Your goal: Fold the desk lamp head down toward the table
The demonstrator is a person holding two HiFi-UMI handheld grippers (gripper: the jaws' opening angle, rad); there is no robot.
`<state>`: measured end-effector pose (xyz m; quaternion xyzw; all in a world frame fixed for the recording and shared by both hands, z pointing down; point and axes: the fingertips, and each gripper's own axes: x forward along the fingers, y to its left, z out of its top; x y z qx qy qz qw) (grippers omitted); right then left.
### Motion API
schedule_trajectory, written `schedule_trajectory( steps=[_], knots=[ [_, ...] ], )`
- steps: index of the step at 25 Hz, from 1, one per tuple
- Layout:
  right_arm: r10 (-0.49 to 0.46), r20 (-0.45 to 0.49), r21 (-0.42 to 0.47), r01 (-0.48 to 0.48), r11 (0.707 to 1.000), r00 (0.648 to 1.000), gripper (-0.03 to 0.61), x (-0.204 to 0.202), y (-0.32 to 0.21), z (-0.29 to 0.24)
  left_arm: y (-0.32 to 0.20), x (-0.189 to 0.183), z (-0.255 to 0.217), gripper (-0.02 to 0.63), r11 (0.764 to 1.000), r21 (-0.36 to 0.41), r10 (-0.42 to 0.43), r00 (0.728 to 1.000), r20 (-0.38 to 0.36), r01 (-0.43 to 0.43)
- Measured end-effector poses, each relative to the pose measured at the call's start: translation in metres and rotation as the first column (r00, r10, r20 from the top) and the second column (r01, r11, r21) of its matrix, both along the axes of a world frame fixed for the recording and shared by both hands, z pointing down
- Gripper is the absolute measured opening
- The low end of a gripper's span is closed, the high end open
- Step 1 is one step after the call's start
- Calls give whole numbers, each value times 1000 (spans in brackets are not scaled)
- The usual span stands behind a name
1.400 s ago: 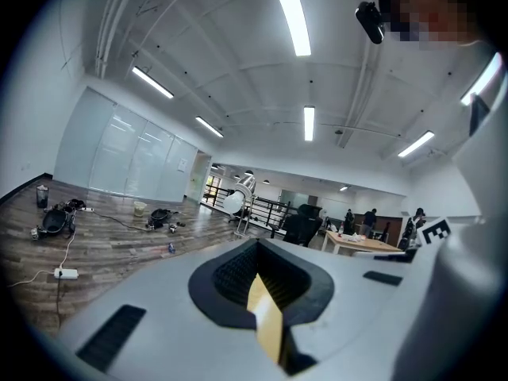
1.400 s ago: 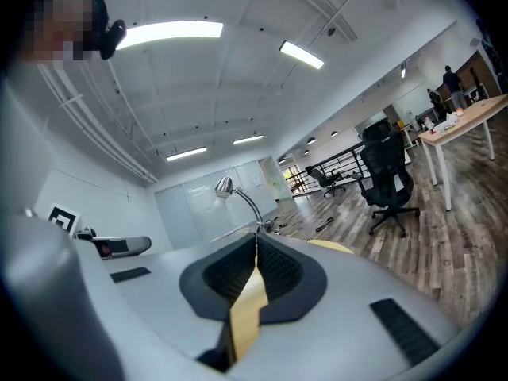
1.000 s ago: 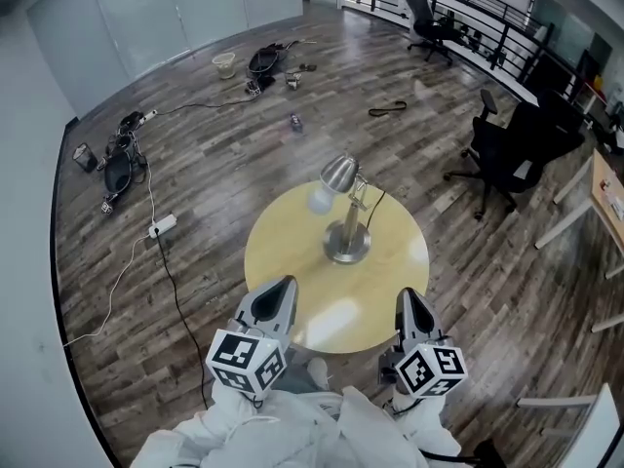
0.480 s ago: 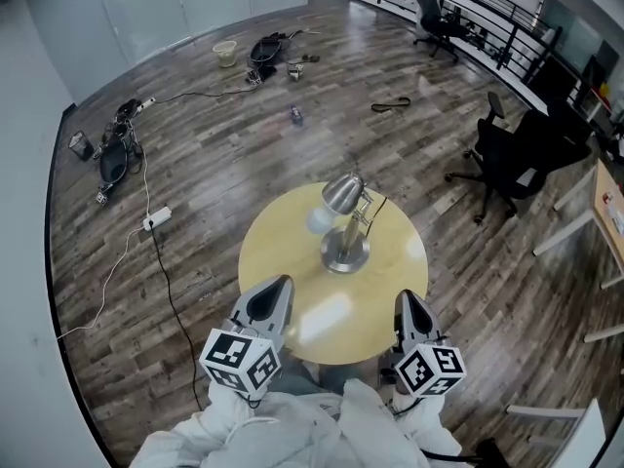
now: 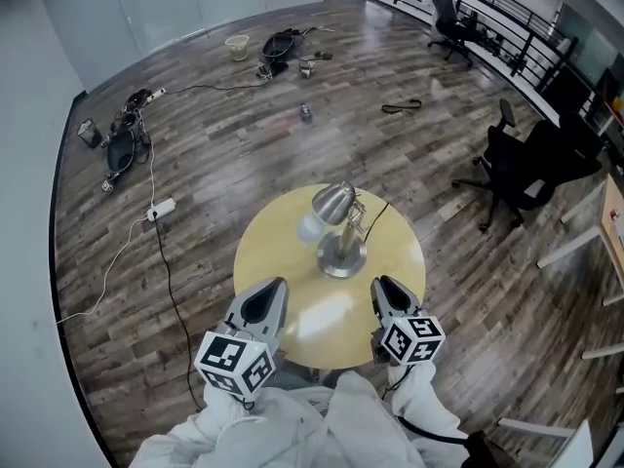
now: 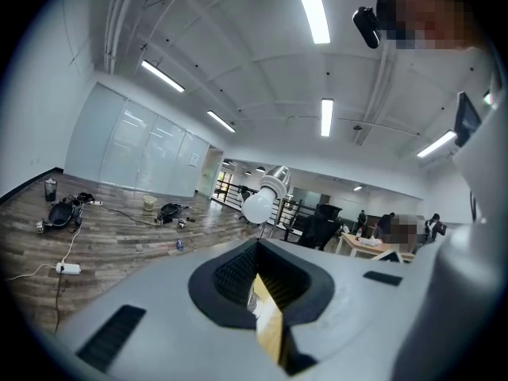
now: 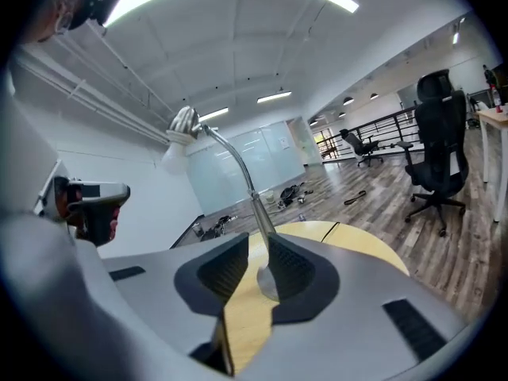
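**Item 1, left gripper** [image 5: 265,300]. Held over the near-left edge of the worktop. The jaws are closed tip to tip with nothing between them. Its place has scarcely altered from a second ago.

**Item 2, right gripper** [image 5: 390,298]. The jaws stand a narrow gap apart and are empty. The lamp's stem and base show through the gap but lie well beyond it. This gripper has come forward and lower, from just off the near-right edge to above it, and is lined up on the lamp.

**Item 3, worktop** [image 5: 283,266]. Round and yellow, carrying only the lamp.

**Item 4, desk lamp** [image 5: 351,227]. Metal, standing just past the centre toward the far edge.
- The round base [image 5: 341,259] sits flat.
- The lamp head [image 5: 333,202] is raised and angled left, with the white bulb [image 5: 310,227] exposed.
- The cord [image 5: 378,213] trails off the far-right edge.
- Its pose is unchanged, and neither gripper touches it.

**Item 5, floor** [image 5: 224,164]. Wooden, with a power strip [image 5: 161,208] and bags [image 5: 119,149] at far left and an office chair [image 5: 526,169] at far right.

**Assessment.** This is approach only, and the fold has not begun. The right gripper's advance suggests it will take the head. A wider opening is probably needed, and the closed left gripper could steady the base.
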<state>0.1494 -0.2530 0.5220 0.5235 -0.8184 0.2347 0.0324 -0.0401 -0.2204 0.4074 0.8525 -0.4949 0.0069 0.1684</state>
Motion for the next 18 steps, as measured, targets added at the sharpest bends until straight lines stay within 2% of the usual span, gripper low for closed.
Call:
schedule_trajectory(
  steps=[2,7,9,18],
  knots=[
    [-44,-38,-16,44,999,998,97,-3,-17,22,-3,0,2,2,1000,-8,-11,1000,11,11],
    [-138,-188,-70,126,989,972,93,-3,-63,92,-11,8,12,2,999,-40,-16,999,51,18],
    [-184,-238,-95,165,982,954,55,-8,-78,115,-14,12,15,2,999,-47,-11,998,65,14],
    [-285,-291,-244,217,945,913,48,-18,-109,179,-33,18,19,2,998,-51,-19,994,104,25]
  ],
)
